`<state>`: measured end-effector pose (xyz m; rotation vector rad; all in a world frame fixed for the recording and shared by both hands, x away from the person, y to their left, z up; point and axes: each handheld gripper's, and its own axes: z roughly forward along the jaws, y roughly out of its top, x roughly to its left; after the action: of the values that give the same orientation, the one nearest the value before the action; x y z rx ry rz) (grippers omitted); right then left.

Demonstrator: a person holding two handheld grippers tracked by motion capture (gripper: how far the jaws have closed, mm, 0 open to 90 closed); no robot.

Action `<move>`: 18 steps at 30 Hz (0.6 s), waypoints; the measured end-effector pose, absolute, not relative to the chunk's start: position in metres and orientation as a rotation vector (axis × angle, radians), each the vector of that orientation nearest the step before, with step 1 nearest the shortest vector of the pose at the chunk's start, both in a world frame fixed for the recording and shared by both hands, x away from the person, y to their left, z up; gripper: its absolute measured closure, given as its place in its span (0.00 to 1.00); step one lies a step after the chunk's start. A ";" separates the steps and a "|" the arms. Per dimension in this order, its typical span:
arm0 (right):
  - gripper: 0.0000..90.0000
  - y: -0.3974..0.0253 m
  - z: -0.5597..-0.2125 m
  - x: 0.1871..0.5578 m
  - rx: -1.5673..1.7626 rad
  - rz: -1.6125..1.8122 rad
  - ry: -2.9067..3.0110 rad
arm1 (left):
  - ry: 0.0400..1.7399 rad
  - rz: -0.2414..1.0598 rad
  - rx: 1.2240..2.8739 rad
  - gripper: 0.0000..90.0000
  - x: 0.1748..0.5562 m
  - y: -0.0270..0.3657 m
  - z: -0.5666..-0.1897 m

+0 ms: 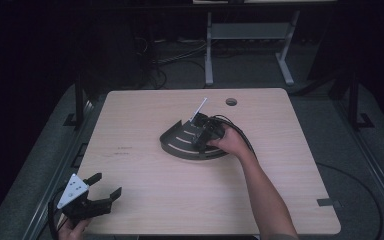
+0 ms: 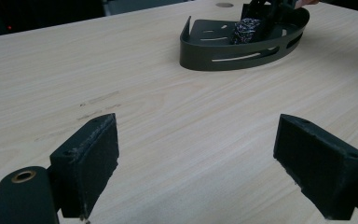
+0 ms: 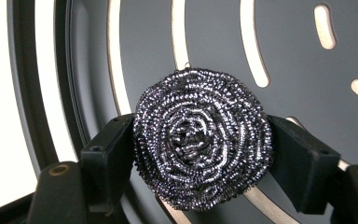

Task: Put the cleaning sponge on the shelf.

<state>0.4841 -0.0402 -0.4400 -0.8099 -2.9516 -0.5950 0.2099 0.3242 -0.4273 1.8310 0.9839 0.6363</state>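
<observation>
Woodgrain table (image 1: 145,170) carried everything. At its near left corner the left gripper (image 1: 104,192) sat low in the person's left hand (image 1: 72,229), jaws spread wide apart with nothing between them, the bare tabletop showing in the gap. Toward the middle lay a dark slotted corner caddy (image 1: 172,142), curved wall facing the person. Inside it, the right gripper (image 1: 200,140), held by the right hand (image 1: 232,142), was clamped on a steel wool scourer (image 3: 203,142), pinched on both sides just above the caddy's slotted floor.
</observation>
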 end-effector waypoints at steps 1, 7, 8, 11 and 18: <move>0.28 -0.040 -0.440 0.484 -0.812 -0.597 -2.947 | 0.984 0.638 1.832 0.15 0.210 0.324 -0.427; 0.24 -0.041 -0.438 0.483 -0.817 -0.606 -2.951 | 0.978 0.638 1.835 0.15 0.210 0.323 -0.427; 0.23 -0.042 -0.437 0.482 -0.818 -0.608 -2.948 | 0.977 0.637 1.836 0.15 0.210 0.323 -0.427; 0.22 -0.043 -0.433 0.481 -0.813 -0.636 -2.948 | 0.978 0.639 1.834 0.15 0.210 0.323 -0.427; 0.22 -0.044 -0.425 0.477 -0.804 -0.656 -2.967 | 0.978 0.637 1.836 0.15 0.210 0.322 -0.427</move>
<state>0.4767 -0.0439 -0.4251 -0.8039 -2.9667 -0.6562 0.2098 0.3225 -0.4272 1.8364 0.9784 0.6369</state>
